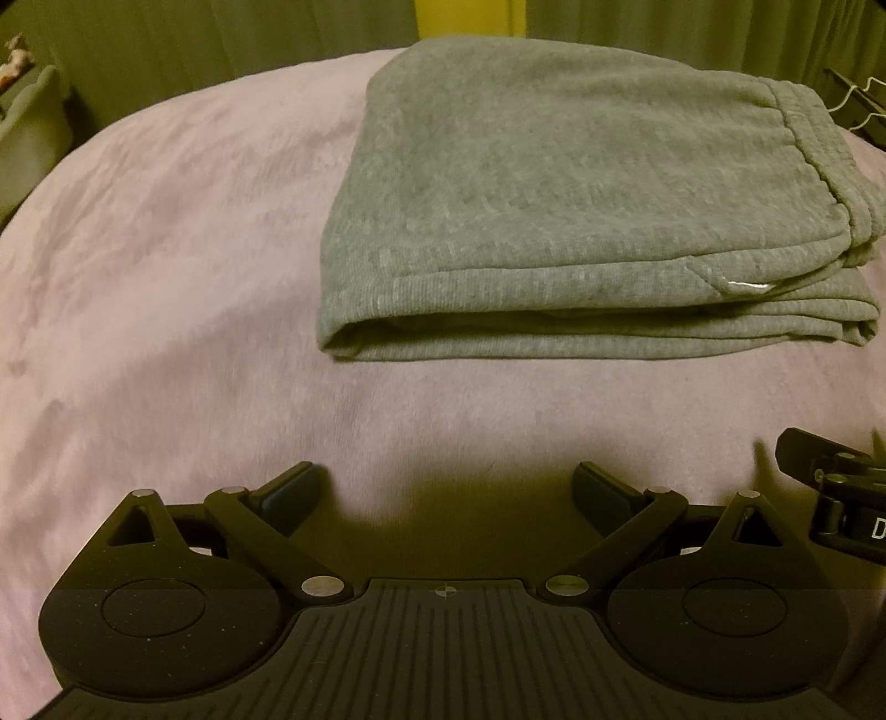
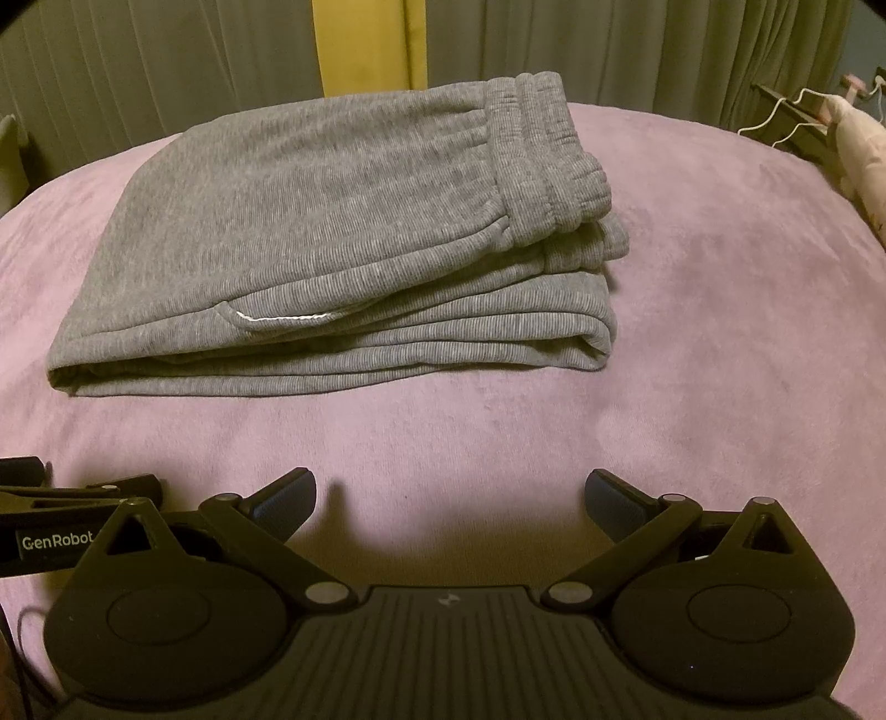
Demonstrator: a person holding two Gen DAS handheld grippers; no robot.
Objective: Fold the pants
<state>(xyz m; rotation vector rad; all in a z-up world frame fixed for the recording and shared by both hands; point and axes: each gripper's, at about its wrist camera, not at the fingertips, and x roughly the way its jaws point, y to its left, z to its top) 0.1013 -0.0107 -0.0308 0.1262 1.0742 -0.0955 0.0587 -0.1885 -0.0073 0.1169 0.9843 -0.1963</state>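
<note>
One pink plush blanket (image 1: 166, 249) covers the whole work surface in both wrist views, its nap brushed into lighter and darker patches. Behind it hang grey-green pleated curtains (image 2: 637, 55), with one yellow strip (image 2: 360, 44) showing between them.

One pair of grey sweatpants (image 2: 332, 221) lies on the blanket, well ahead of both grippers. It is folded into a compact, roughly rectangular stack of several layers, whose edges show along the near side. The fabric is a heathered grey knit with a fine rib. One gathered elastic waistband (image 2: 554, 160) sits along the stack's right end, bunched into soft ridges. A curved pocket seam runs across the top layer, and one short white stitched line (image 2: 282, 317) marks the pocket's lower corner near the front edge. In the left wrist view the same stack lies ahead and to the right (image 1: 554, 194).

Two grippers are in view, low over the blanket and apart from the pants. The left gripper (image 1: 447, 493) has its jaws spread wide with nothing between them. The right gripper (image 2: 449, 498) likewise has its jaws wide apart, holding nothing. Each camera catches an edge of the other gripper beside it.

One white cord (image 2: 786, 116) hangs on a dark rack at far right.
</note>
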